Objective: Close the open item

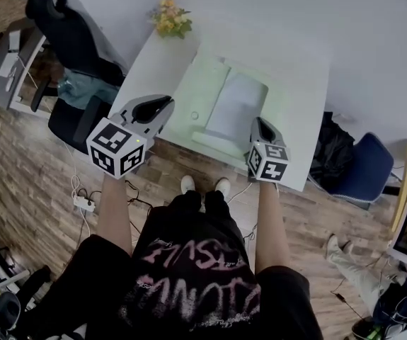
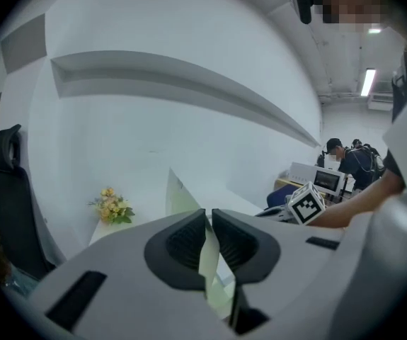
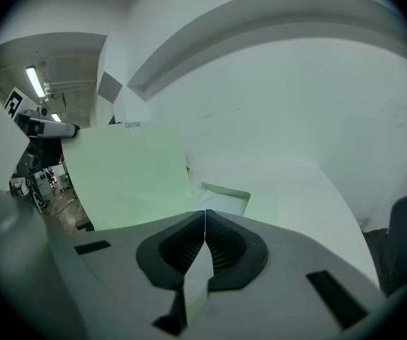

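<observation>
Looking down in the head view, the pale green folder (image 1: 235,108) sits open in the middle of the white surface (image 1: 302,83), its cover (image 1: 199,91) swung out to the person's left. The left claw (image 1: 162,106) hangs just beside the cover's outer edge. The right claw (image 1: 260,124) is near the folder's front right corner. Neither seems to touch it.

In the left gripper view, the left claw's jaws stand a narrow slit apart with nothing pinched. Beyond them the cover (image 2: 178,193) shows almost edge-on, raised off the surface.

In the right gripper view, the right claw's jaws meet tip to tip, empty. The cover (image 3: 122,179) rears up at the left, above the folder's base (image 3: 224,193).

I'd say the closing is only half done: the cover has yet to come over and lie flat.
</observation>
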